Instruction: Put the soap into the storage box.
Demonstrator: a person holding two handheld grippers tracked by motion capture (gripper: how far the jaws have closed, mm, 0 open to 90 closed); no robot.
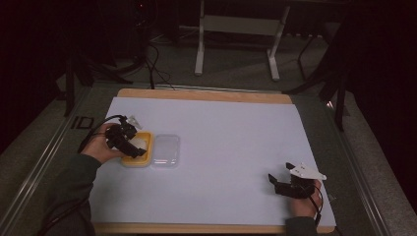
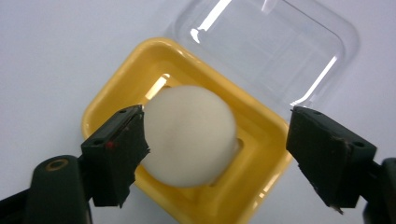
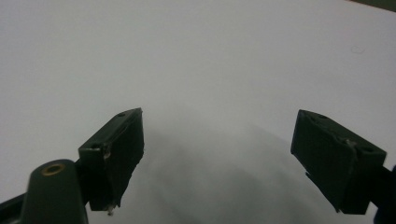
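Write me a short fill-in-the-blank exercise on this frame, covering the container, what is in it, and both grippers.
1. The round white ball sits in a shallow square plastic tray coloured ____.
2. The clear plastic lid lies ____ the tray, on the white table sheet.
3. The left gripper has its jaws ____ on either side of the ball.
4. The right gripper holds ____.

Missing words: yellow; beside; open; nothing
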